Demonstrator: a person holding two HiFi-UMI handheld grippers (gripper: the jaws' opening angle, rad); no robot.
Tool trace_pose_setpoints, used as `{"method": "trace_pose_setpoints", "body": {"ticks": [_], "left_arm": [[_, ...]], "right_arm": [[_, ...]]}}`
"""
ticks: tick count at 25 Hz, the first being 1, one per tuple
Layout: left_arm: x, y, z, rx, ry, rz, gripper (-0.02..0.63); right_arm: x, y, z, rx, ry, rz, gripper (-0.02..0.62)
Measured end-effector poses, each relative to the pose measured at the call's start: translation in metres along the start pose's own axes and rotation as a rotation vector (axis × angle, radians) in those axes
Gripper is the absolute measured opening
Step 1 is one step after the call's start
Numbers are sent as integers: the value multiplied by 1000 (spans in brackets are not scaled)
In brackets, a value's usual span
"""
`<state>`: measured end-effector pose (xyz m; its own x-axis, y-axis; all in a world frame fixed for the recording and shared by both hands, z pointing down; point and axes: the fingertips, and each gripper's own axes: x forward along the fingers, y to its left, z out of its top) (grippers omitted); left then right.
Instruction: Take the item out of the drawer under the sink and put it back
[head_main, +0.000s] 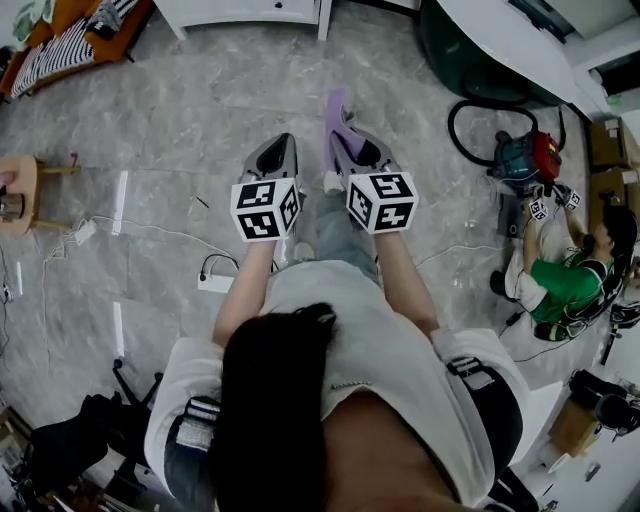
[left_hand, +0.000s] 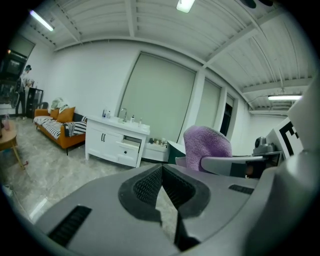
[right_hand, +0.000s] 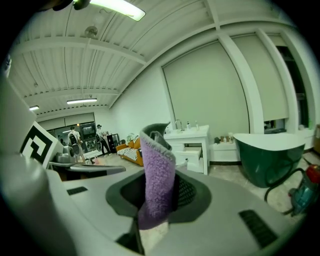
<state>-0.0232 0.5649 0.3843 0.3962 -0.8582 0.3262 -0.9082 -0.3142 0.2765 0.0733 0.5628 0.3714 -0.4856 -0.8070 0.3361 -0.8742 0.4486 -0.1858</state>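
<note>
Person holding a purple cloth (right_hand: 158, 175) in the right gripper (head_main: 343, 124), well away from the sink cabinet (left_hand: 106, 140).
The right jaws are narrow, pinching the upright cloth. The left gripper (head_main: 284, 141) is closed with nothing in it. One drawer (right_hand: 193, 152) of the cabinet stands pulled out, but its inside cannot be seen. A green tub (right_hand: 268, 156) stands beside the cabinet.

The purple cloth (right_hand: 157, 185) is fuzzy, the floor (head_main: 200, 110) glossy.
</note>
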Motion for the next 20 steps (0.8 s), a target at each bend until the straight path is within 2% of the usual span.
{"method": "trace_pose_setpoints", "body": {"ticks": [3,10,20], "left_arm": [[22,4,5,4,18,-2,5],[85,18,37,-11,1,4,5],[168,23,77,-21,2,55,5]], "right_arm": [[19,-14,9,2,2,3,104],[76,-54,43,-16,-2,2,104],[139,-111,78,-23,44,39,104]]}}
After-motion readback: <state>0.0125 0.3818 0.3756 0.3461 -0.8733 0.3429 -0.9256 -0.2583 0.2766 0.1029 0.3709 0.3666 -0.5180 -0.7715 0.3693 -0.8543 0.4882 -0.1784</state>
